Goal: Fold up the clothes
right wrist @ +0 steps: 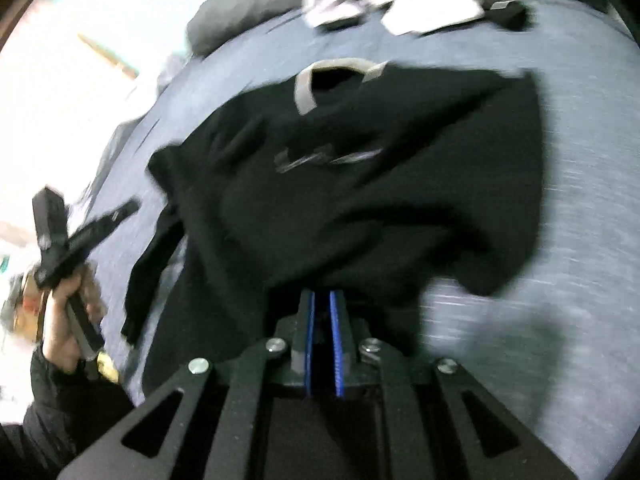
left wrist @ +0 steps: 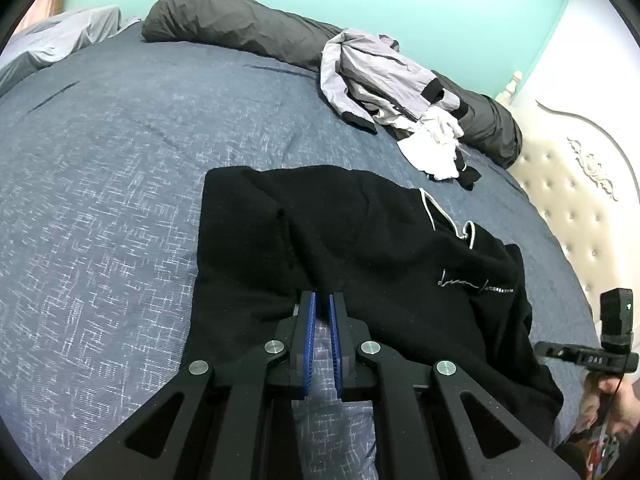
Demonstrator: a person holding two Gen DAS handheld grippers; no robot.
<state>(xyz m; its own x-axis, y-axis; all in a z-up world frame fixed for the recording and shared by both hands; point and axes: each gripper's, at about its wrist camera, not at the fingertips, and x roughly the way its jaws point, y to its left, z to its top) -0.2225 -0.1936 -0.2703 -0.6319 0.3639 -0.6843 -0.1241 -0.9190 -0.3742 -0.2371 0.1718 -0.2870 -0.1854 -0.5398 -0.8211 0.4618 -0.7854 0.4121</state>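
The hoodie [left wrist: 360, 248] is black, with a white drawcord near the neck and a small line of white script on the chest. It lies spread on my bed [left wrist: 120, 168], on a blue-grey cover flecked with white, partly folded over itself with rumpled edges. In the right wrist view I see pale trim round its neck opening and one sleeve trailing off to the side.

That right wrist view is badly smeared by motion, so the script and the cloth's folds are hard to read there. The hoodie's near edge is hidden behind my own tools in both views. At the far side of the bed a heap of grey, white and black clothes [left wrist: 392, 92] rests against a long dark bolster [left wrist: 248, 28]; I cannot tell how many pieces it holds. A padded cream headboard [left wrist: 576, 208] is cut off at the frame's edge.

My left gripper [left wrist: 322, 300] has its jaws drawn nearly together on the hoodie's near hem, black cloth gathered at the tips. My right gripper [right wrist: 322, 298] has its jaws likewise pinched on a bunched edge of the hoodie, which lifts and drapes from the tips. The garment stretches away from both pairs of jaws toward the clothes heap.
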